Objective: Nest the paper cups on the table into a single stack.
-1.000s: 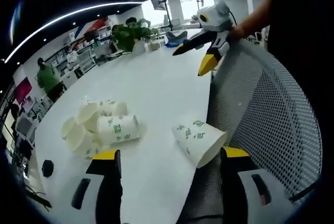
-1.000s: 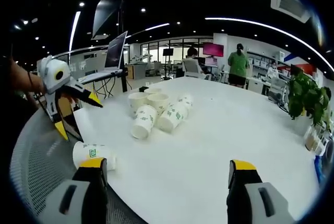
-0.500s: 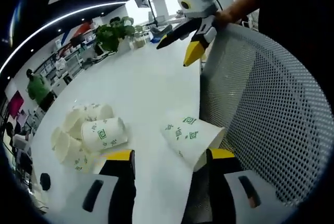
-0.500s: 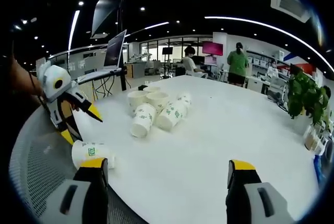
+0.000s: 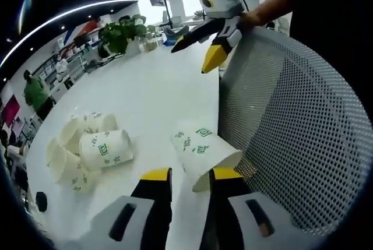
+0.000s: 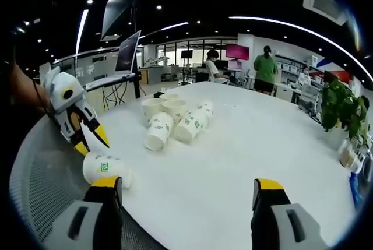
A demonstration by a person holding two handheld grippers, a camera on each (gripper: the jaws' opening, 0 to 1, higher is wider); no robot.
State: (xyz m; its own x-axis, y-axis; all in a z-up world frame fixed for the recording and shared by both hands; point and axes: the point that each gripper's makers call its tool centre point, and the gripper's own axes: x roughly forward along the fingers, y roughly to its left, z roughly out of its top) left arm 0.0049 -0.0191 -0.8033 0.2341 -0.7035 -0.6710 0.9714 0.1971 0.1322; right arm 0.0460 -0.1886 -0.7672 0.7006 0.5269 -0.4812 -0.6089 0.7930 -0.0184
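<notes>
Left gripper (image 5: 185,176): jaws narrowed to a small gap, yellow tips close together but not meeting; in the right gripper view it (image 6: 91,141) sits at the left, angled downward, held by a hand (image 6: 23,91). Right gripper (image 6: 185,187): jaws spread wide apart, nothing between them; in the left gripper view it (image 5: 195,53) hangs raised at upper right with yellow-tipped jaws parted, a bare forearm (image 5: 274,2) behind it.
</notes>
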